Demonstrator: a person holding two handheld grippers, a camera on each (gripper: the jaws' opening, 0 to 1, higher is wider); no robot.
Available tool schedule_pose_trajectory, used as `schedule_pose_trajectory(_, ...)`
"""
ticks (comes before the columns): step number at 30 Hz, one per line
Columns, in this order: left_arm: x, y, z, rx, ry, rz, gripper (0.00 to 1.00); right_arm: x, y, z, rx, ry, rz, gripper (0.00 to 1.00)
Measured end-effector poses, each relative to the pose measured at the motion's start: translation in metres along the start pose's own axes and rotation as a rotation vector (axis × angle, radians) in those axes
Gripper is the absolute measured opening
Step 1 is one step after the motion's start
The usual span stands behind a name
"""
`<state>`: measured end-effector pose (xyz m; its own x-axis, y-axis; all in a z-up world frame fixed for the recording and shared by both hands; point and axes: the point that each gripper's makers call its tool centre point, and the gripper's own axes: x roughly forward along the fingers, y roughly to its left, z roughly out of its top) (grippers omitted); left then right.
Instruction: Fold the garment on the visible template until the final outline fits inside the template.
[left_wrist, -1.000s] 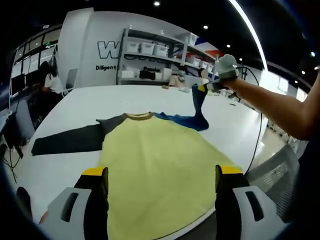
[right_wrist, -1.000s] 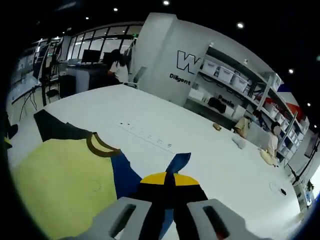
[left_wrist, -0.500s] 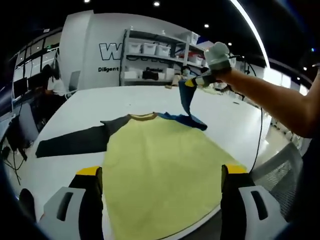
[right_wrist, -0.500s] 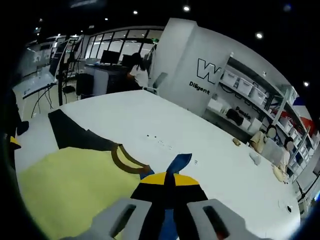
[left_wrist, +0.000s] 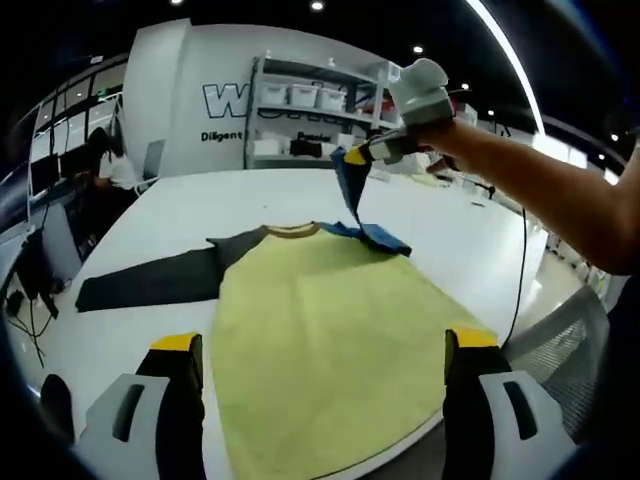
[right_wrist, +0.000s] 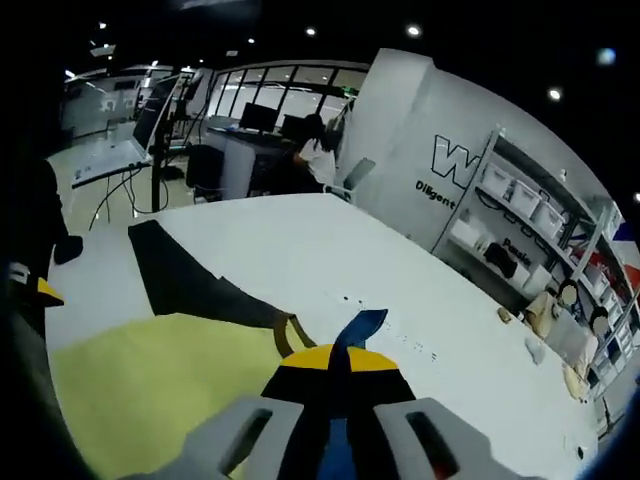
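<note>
I count one garment on one white table: one yellow body, one brown collar, and two sleeves, one black lying flat and one blue lifted off the cloth. I carry two grippers, my left and my right. Across the room I see one shelving unit with several white bins, and one seated person.
</note>
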<state>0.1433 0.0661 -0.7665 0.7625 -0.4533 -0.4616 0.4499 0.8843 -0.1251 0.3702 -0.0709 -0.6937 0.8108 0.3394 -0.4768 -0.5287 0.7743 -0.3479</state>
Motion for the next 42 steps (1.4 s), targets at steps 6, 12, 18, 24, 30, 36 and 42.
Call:
schedule_pose_trajectory(6,0.0,0.0,-0.001,-0.001,0.006,-0.002,0.97,0.015,0.032,0.009,-0.022,0.003,0.061,0.0)
schedule_pose_trajectory(12,0.0,0.0,-0.003,-0.002,0.012,-0.004,0.96,0.029,0.06,0.013,-0.052,0.009,0.108,0.0)
schedule_pose_trajectory(18,0.001,-0.001,-0.005,-0.005,0.02,-0.009,0.95,0.05,0.082,0.006,-0.067,0.043,0.146,0.0)
schedule_pose_trajectory(24,0.002,-0.002,-0.008,-0.007,0.031,-0.012,0.94,0.065,0.111,-0.008,-0.088,0.083,0.2,0.0)
schedule_pose_trajectory(30,0.001,-0.003,-0.008,-0.019,0.031,-0.01,0.93,0.077,0.141,-0.021,-0.099,0.116,0.256,0.0)
schedule_pose_trajectory(36,0.001,-0.004,-0.008,-0.027,0.032,-0.013,0.92,0.082,0.163,-0.027,-0.11,0.124,0.301,0.0)
schedule_pose_trajectory(42,0.002,-0.003,-0.01,-0.032,0.042,-0.019,0.91,0.093,0.178,-0.045,-0.062,0.158,0.343,0.0)
